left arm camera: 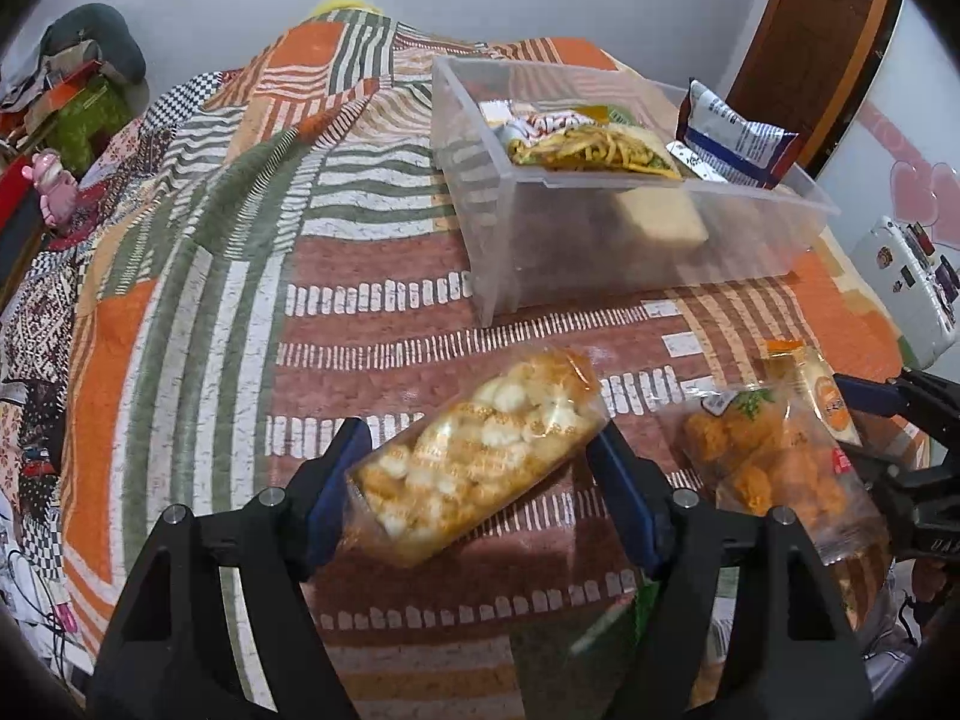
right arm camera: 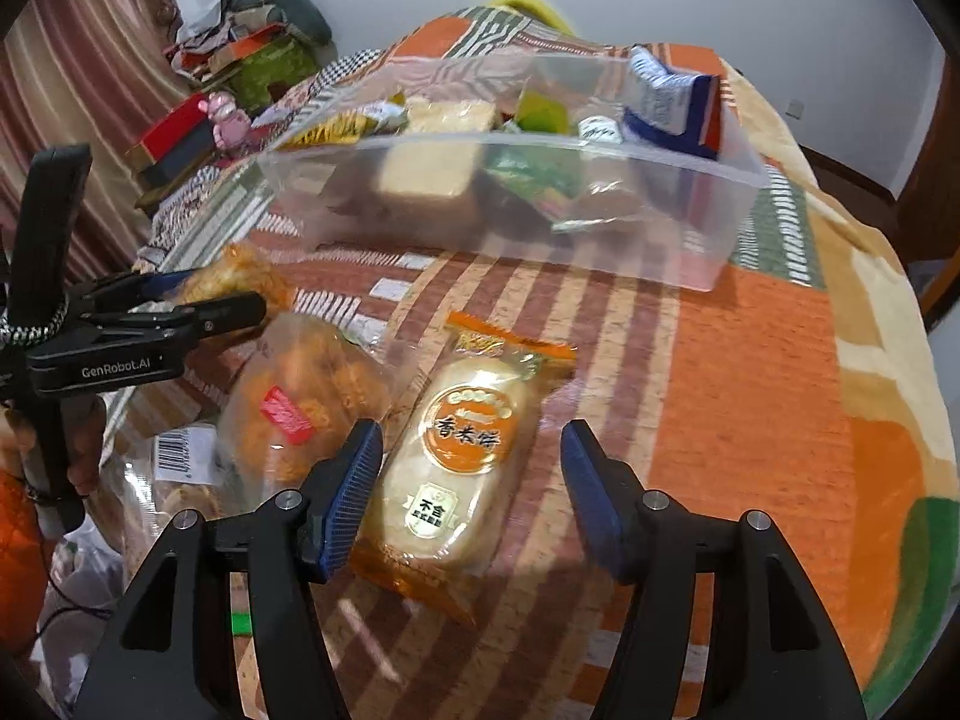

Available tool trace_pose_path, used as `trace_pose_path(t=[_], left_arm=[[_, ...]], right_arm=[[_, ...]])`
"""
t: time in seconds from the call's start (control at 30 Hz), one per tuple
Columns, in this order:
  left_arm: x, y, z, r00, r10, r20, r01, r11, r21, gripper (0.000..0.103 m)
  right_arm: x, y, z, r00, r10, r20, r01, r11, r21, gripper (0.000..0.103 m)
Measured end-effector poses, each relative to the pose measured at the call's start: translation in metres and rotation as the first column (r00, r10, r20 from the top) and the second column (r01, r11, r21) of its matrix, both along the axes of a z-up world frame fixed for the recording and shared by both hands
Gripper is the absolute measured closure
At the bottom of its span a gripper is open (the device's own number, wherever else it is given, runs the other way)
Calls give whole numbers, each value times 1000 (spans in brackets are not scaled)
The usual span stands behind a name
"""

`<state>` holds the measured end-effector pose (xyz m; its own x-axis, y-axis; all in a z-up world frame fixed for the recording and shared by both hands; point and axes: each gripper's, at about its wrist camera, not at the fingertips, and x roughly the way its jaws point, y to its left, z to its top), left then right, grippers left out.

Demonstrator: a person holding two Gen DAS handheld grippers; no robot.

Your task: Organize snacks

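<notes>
A home bedroom: a patchwork quilt (left arm camera: 240, 240) covers the bed, with a wooden door (left arm camera: 810, 42) beside it.

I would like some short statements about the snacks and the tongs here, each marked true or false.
1. The puffed-snack bag lies between the open jaws of the left tongs. True.
2. The clear bin holds no snacks. False: several packets already lie in it.
3. The rice-cracker packet lies on the bedspread under the right tongs. True.
4. The right tongs are shut on the rice-cracker packet. False: the jaws stand open around it.
5. The blue-and-white bag lies on the bedspread outside the bin. False: it stands inside the bin.
</notes>
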<state>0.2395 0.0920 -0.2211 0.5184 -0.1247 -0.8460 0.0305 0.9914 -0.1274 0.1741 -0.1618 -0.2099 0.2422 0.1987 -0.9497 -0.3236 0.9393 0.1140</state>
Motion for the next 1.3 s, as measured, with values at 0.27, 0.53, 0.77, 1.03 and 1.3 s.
trace_pose_path(t=[0.27,0.53,0.77,1.03,1.3], left_arm=[[1,-5,-4,1000,-12,15,13,999,-29,34],[-4,-20,4,998,-36,53,37,999,-9,39],[-11,-23,18,996,-33,80,34,999,-7,40],[-15,-19,52,989,-18,149,19,1000,-5,40],[-4,-18,89,972,-5,233,7,1000,-9,40]], right_arm=[[-2,5,-4,999,17,27,-17,999,-35,46],[-2,-10,0,999,-19,51,21,998,-53,69],[-5,-27,15,994,-58,91,62,997,-46,70],[2,-35,44,982,-75,174,80,996,-25,70],[21,-29,69,962,-66,265,70,998,-8,70]])
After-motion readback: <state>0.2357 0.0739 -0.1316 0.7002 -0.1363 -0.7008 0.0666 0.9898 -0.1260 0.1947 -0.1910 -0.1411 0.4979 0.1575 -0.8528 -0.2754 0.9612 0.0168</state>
